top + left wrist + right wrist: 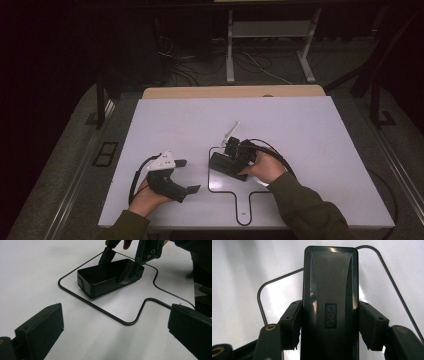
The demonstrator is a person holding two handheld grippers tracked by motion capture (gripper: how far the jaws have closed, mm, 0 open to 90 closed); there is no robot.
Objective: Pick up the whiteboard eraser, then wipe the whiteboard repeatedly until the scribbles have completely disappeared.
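A glossy black rectangular box (223, 166) lies on the white table (300, 130), inside a thin black outline (215, 189) drawn on the surface. My right gripper (234, 156) is shut on the box. In the right gripper view both pads press the long sides of the box (329, 285), which carries an embossed logo. The left gripper view shows the box (100, 280) ahead, with the right gripper (117, 263) clamped across its far end. My left gripper (187, 176) sits left of the outline, its jaws wide apart with nothing between them (115, 335).
The outline (100, 308) has rounded corners and a narrow stem running toward the near table edge (243, 220). A cable (280, 157) loops from the right gripper. A wooden strip (230, 92) borders the far edge. Desk legs (230, 55) and floor cables lie beyond.
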